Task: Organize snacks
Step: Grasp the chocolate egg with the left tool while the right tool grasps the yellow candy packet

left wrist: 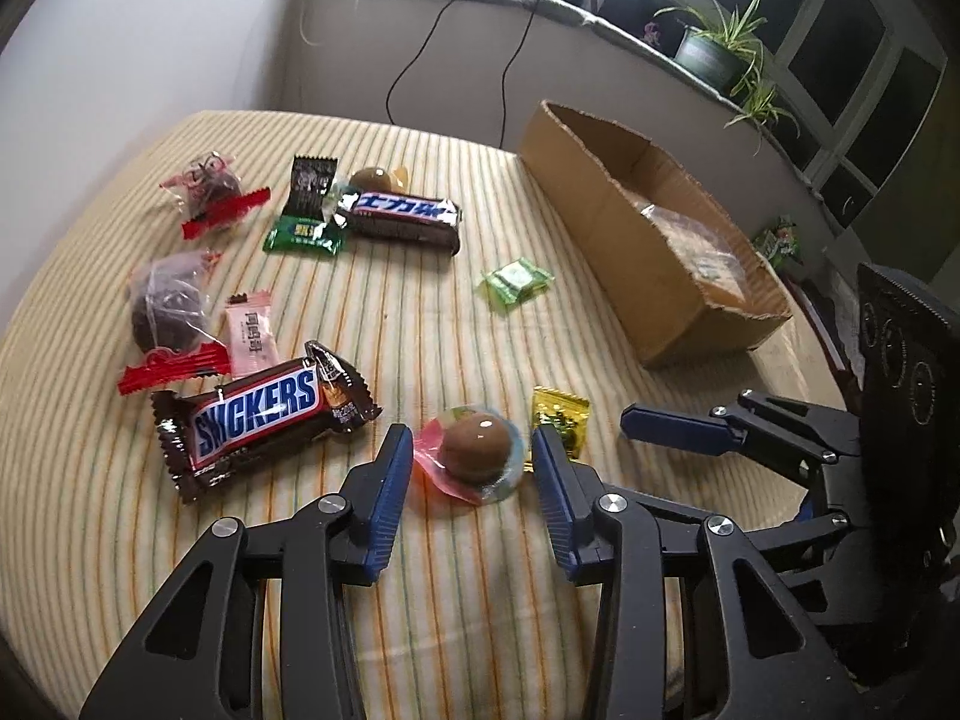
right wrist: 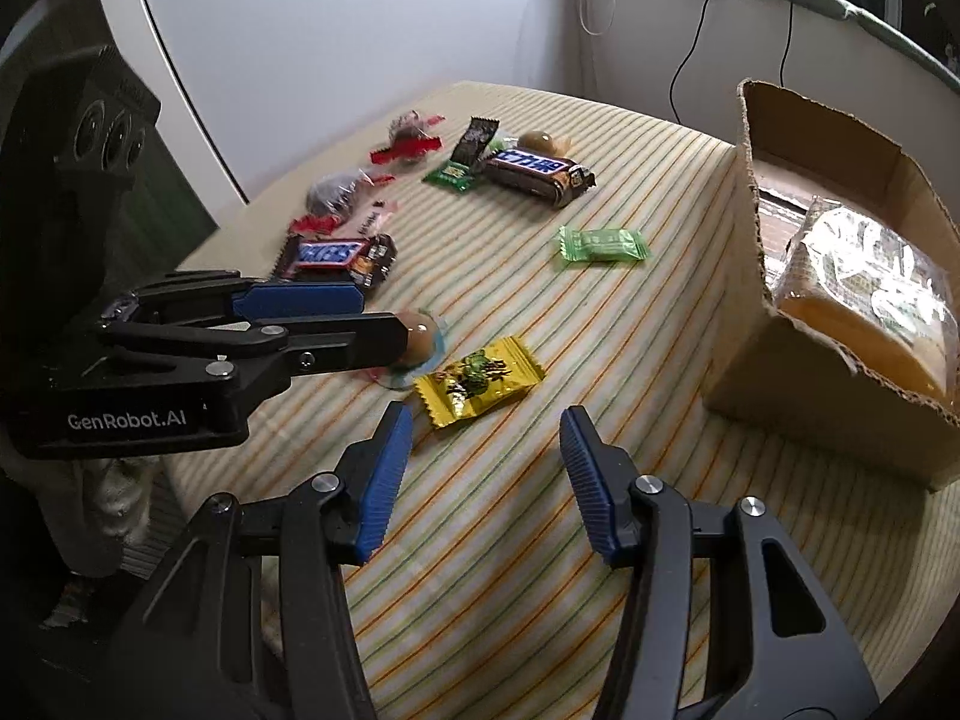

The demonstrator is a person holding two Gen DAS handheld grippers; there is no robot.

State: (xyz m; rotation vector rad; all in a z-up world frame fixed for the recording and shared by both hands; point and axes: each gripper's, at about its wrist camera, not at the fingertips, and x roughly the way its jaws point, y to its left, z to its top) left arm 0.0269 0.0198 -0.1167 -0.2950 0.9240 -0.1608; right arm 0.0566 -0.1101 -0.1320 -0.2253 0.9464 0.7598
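Observation:
A brown jelly cup (left wrist: pixel 477 450) with a clear rim lies on the striped cloth between the blue pads of my left gripper (left wrist: pixel 471 450). The jaws are open, with a small gap on each side of the cup. In the right wrist view the left gripper (right wrist: pixel 384 315) reaches in from the left over the same jelly cup (right wrist: pixel 420 333). My right gripper (right wrist: pixel 486 438) is open just short of a yellow candy packet (right wrist: pixel 480 381), with nothing between its fingers (left wrist: pixel 678 433). The yellow candy packet (left wrist: pixel 561 420) lies beside the cup. A cardboard box (right wrist: pixel 810 384) at the right holds a clear-wrapped packet (right wrist: pixel 864 288).
Scattered on the cloth are a Snickers bar (left wrist: pixel 258 414), a second chocolate bar (left wrist: pixel 402 216), a light green candy (left wrist: pixel 516 282), a pink candy (left wrist: pixel 252 339), a green packet (left wrist: pixel 306 234) and two dark red-sealed cakes (left wrist: pixel 168 306). Potted plants (left wrist: pixel 714 48) and cables stand behind the table.

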